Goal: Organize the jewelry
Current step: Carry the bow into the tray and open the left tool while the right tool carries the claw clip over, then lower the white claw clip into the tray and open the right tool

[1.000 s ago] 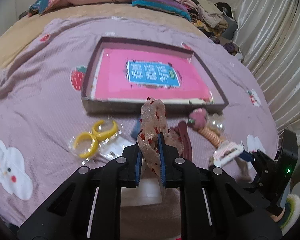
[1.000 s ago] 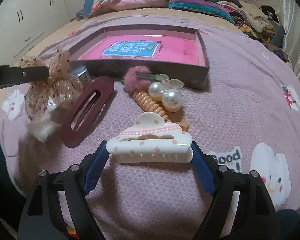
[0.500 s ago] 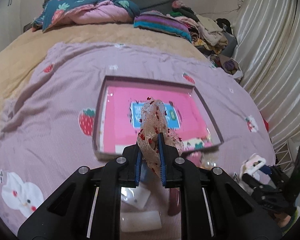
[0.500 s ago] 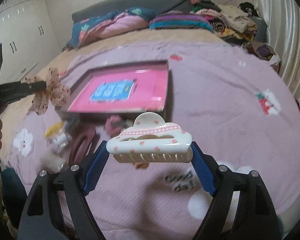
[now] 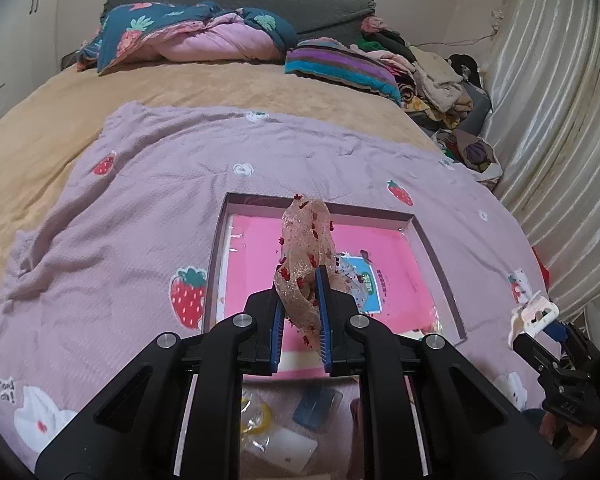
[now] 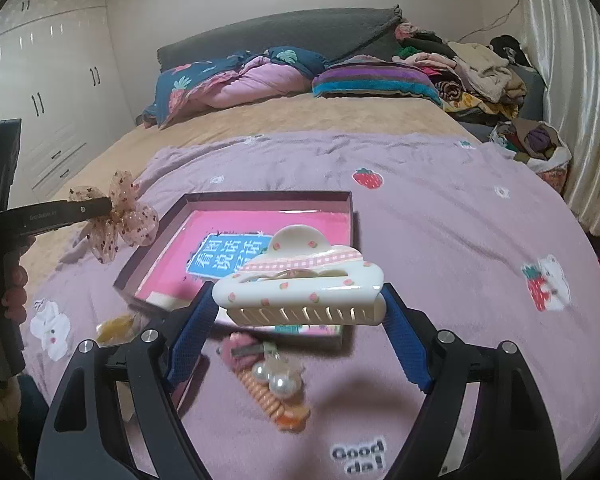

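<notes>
Left gripper fingers pinched narrow, clamping load; right gripper fingers spread wide, gripping load.

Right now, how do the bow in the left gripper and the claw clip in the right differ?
The bow is soft, sheer beige fabric with red specks; the claw clip is hard glossy cream plastic with pink dots. The bow is pinched in narrowly set fingers; the clip spans widely set ones. Both are held in the air by the box.
</notes>
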